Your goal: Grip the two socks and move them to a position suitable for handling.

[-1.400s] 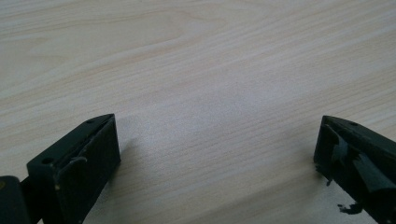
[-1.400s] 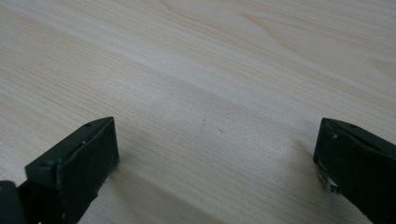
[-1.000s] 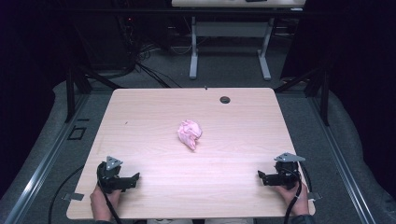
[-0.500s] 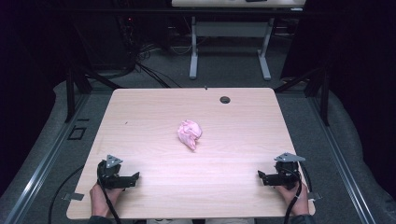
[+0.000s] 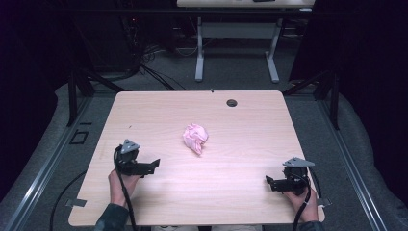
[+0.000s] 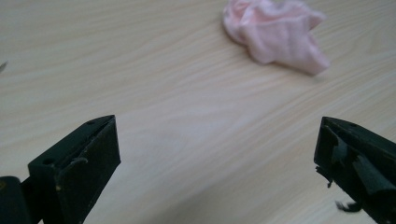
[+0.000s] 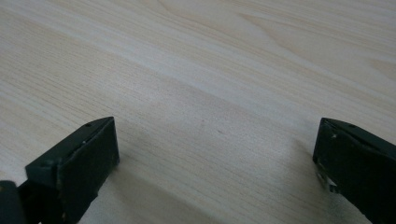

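A crumpled pink cloth (image 5: 195,137) lies mid-table (image 5: 250,139). The left gripper (image 5: 153,165) sits near-left of it, jaws wide apart; the right gripper (image 5: 268,181), also wide, rests well apart at near right.

No readable text, labels or numbers anywhere you look.
You find no print on the light wood tabletop (image 5: 240,139), none on the crumpled pink cloth (image 5: 195,137) at its middle, and none on the black jaws in either gripper view. The grey three-cornered plates on your grippers carry no lettering you can make out from the high view; they are too small to tell. On the floor at the left of the table a dark square outline (image 5: 78,138) is marked, but it holds no characters. The far table and the cables behind show no signs you can read.
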